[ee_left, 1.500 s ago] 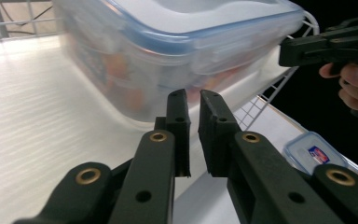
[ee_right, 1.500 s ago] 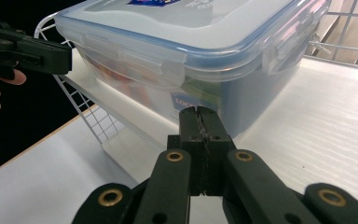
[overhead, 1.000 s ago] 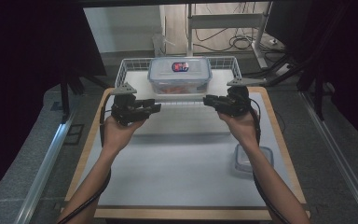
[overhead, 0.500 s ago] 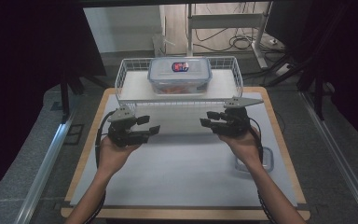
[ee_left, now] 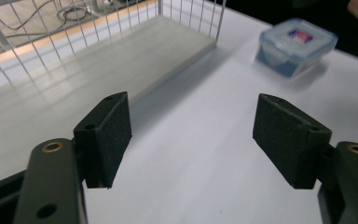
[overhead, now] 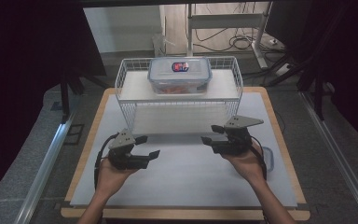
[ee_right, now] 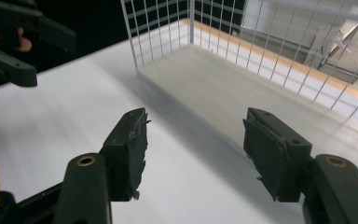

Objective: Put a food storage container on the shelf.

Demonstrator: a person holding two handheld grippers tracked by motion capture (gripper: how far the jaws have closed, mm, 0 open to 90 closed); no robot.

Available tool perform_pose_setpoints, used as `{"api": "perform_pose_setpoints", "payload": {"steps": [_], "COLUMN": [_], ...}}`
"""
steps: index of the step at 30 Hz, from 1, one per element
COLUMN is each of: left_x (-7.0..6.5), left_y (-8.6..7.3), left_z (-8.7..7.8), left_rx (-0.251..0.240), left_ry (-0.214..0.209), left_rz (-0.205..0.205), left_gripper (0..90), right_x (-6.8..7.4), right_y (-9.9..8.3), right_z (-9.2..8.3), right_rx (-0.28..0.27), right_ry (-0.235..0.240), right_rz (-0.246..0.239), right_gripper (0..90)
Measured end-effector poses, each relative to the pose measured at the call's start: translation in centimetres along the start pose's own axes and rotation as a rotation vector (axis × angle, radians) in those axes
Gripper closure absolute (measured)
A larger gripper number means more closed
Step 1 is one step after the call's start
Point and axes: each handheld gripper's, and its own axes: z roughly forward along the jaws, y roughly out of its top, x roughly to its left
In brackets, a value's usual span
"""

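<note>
A clear lidded food box [overhead: 179,74] with a blue and red label sits on the top shelf of a white wire rack [overhead: 126,100] at the back of the table. Both grippers hover low over the white mat in front of the rack. My left gripper [overhead: 148,145] [ee_left: 193,121] points right toward the centre. Its jaws have just been opening and hold nothing. My right gripper [overhead: 210,134] [ee_right: 196,135] points left. Its jaws have also just been opening, with nothing between them. The left gripper [ee_right: 23,42] appears again at the top left of the right gripper view.
A second small lidded box [ee_left: 294,45] [overhead: 266,158] lies on the mat at the right, partly behind the right hand. The white mat [overhead: 186,182] covers a wooden board [overhead: 186,213]. Dark curtains, cables and metal rails surround the table.
Both hands have drawn back from the rack toward the near side and come down over the mat. Both pairs of jaws stand wider apart than before.
</note>
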Motion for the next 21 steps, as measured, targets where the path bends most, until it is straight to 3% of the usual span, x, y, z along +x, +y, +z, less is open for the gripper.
{"api": "perform_pose_setpoints", "payload": {"steps": [2,5,12,16,21], "left_x": [-0.1,-0.2,-1.3,-2.0,-2.9], "left_y": [-0.5,-1.3,-3.6,-4.8,-6.0], "left_z": [-0.1,-0.2,0.0,-0.1,-0.4], "left_rx": [0.015,0.015,0.044,0.056,0.07], "left_ry": [0.022,0.008,0.028,0.021,0.049], "left_rz": [0.008,-0.02,-0.041,-0.065,-0.044], "left_gripper": [25.2,22.5,15.1,6.3,3.4], "right_x": [0.3,0.8,2.0,3.3,3.7], "right_y": [-0.6,-1.5,-4.4,-6.0,-7.0], "right_z": [-0.1,-0.1,-0.1,-0.5,-0.9], "right_rx": [0.011,0.029,0.064,0.077,0.084], "right_ry": [-0.005,-0.006,-0.028,-0.034,-0.041], "right_rz": [-0.008,-0.016,-0.03,-0.036,-0.05], "right_gripper": [37.7,36.0,27.2,19.7,12.6]}}
